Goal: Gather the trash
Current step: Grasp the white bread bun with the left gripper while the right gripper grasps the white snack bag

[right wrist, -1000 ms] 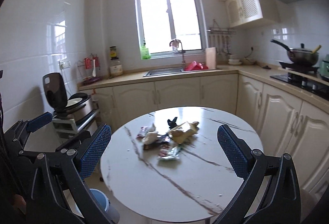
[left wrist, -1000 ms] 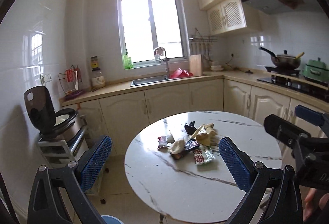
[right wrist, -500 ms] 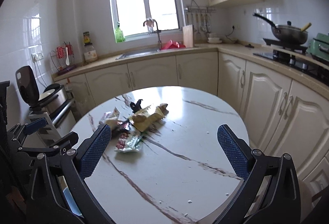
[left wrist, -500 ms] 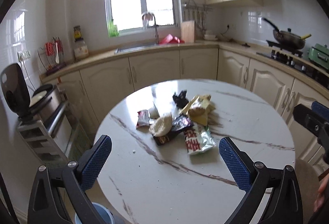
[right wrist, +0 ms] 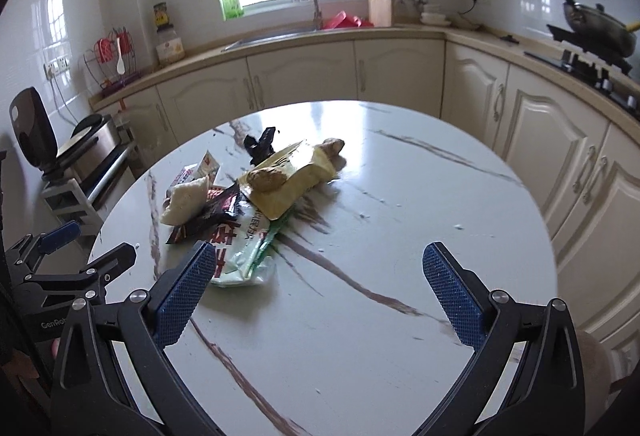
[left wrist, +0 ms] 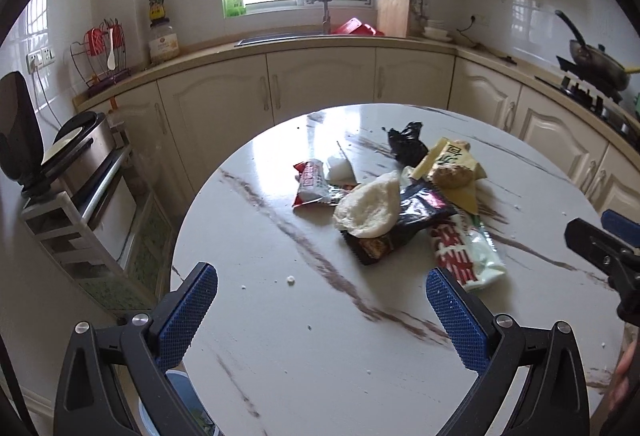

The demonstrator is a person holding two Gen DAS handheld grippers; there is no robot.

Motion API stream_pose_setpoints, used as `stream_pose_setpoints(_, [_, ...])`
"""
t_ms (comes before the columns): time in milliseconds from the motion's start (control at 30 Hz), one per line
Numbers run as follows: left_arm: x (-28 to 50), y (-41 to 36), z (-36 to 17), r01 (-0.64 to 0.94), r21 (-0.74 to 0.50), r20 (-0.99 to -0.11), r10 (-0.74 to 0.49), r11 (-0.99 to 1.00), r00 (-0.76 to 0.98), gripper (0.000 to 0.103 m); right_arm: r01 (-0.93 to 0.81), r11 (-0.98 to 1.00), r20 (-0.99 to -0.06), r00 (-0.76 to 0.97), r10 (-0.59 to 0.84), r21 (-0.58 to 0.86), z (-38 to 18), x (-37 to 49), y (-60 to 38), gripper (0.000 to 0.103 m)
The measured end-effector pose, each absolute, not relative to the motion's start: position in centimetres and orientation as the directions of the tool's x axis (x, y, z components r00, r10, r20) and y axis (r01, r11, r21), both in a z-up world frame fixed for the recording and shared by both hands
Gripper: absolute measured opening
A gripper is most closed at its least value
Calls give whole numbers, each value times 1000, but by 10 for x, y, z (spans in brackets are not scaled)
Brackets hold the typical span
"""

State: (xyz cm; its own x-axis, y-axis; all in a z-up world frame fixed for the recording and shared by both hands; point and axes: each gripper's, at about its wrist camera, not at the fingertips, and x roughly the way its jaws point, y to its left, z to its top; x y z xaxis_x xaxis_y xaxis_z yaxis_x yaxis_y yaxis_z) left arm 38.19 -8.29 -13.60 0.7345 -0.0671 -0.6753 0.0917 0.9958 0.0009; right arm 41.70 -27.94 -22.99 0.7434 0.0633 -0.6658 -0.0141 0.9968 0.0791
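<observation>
The trash pile (left wrist: 400, 204) is sitting near the middle of the round marble table (left wrist: 320, 348), all bunched together: a white bread piece (left wrist: 370, 208) lying on a dark wrapper (left wrist: 400, 228), a yellow bag (left wrist: 452, 168) with a bun on top, a red and white packet (left wrist: 464, 256) nearest me, a black bag (left wrist: 406, 142) at the far side. My left claw (left wrist: 322, 306) is hanging wide open over the bare tabletop, gripping nothing. My right claw (right wrist: 320, 282) is spread wide too, empty, its left pad (right wrist: 184, 288) overlapping that red and white packet (right wrist: 240, 256) in view. Kitchen cabinets (left wrist: 320, 80) are running behind the table.
</observation>
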Motion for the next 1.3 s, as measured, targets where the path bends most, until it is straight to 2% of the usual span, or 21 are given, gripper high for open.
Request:
stream_pose_setpoints(367, [415, -62, -157, 94, -10, -692, -75, 996, 718, 102, -71, 993, -794, 597, 115, 91, -275, 483, -227, 102])
stream_pose_setpoints(433, [416, -60, -159, 97, -6, -692, -74, 995, 718, 102, -69, 995, -809, 579, 97, 70, -280, 489, -223, 94])
stream_pose_setpoints(500, [412, -60, -164, 94, -3, -688, -70, 996, 722, 102, -71, 995, -820, 565, 94, 66, -284, 492, -221, 81])
stream_pose_setpoints(633, [411, -59, -166, 91, -7, -687, -71, 996, 723, 102, -93, 995, -824, 561, 77, 30, -284, 495, -215, 79])
stream_pose_setpoints(667, [411, -60, -166, 91, -3, -688, -68, 996, 722, 102, -109, 994, -823, 563, 74, 15, -284, 493, -213, 74])
stream_pose_setpoints(700, [411, -61, -166, 95, 0, -689, -69, 995, 721, 102, -123, 992, -822, 568, 43, -32, -285, 490, -211, 65])
stream_pose_setpoints(800, [413, -67, -164, 110, 20, -694, -65, 994, 717, 102, -159, 987, -824, 563, 71, -23, -284, 486, -215, 58])
stream_pose_setpoints(933, [418, -78, -161, 141, 38, -692, -76, 989, 718, 102, -177, 984, -823, 559, 99, -2, -281, 472, -233, 56])
stream_pose_setpoints(1300, [469, -124, -172, 250, 34, -746, -142, 968, 650, 102, -90, 988, -808, 568, 156, 127, -270, 428, -313, 56])
